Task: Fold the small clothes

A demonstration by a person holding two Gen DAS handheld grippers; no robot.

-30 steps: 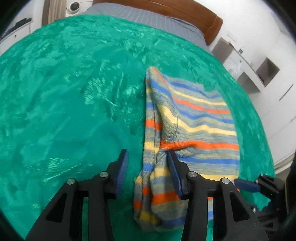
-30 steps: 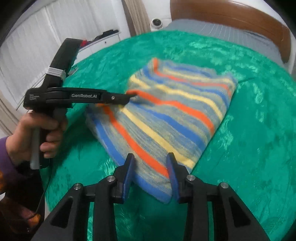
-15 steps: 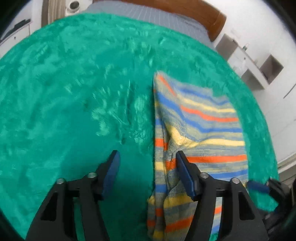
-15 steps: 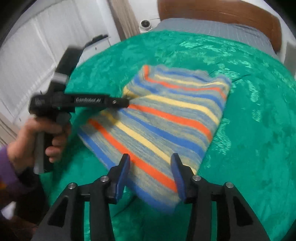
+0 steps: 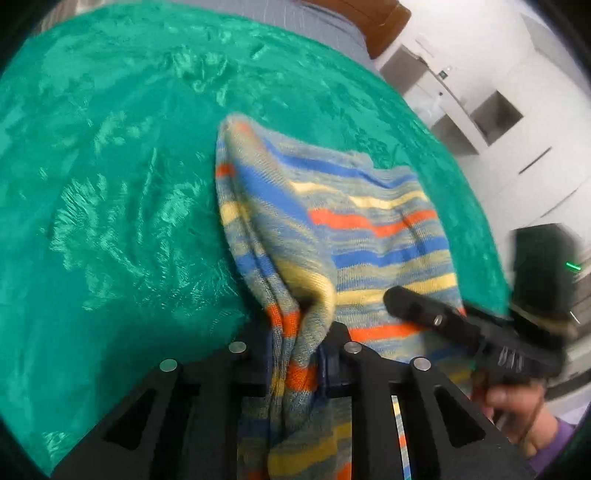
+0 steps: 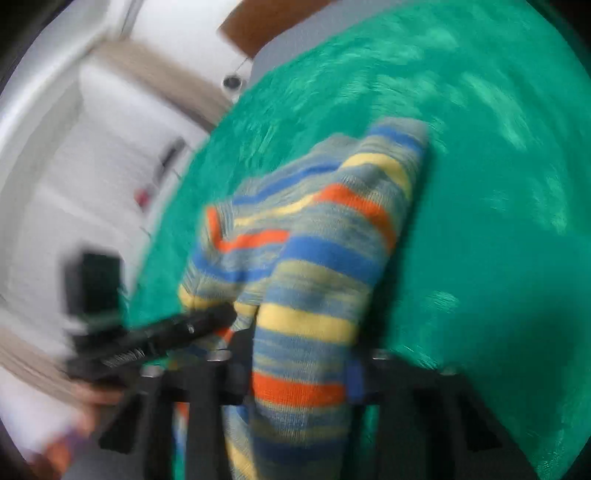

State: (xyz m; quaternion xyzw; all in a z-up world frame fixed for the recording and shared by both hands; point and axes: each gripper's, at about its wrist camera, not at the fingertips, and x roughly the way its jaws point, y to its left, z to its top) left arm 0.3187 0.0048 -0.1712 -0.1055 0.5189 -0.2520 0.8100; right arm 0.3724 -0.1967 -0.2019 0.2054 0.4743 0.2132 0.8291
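- Jaws of the left gripper clamped on a bunched edge of the striped knit garment; left wrist view, cloth pinched between both fingers and hanging down below them.
- Same view: rest of garment rises off the green bedspread, far end resting toward the bed's right side, partly lifted and creased.
- Same view: right gripper reaches in from the right, tip on the garment's near right edge; jaw state can't tell here. Right hand on its handle.
- Right wrist view, blurred: right gripper jaws closed on a fold of garment, cloth draped between fingers.
- Same view: left gripper at the garment's left edge, touching it; bedspread underneath; wooden headboard at the bed's far edge.
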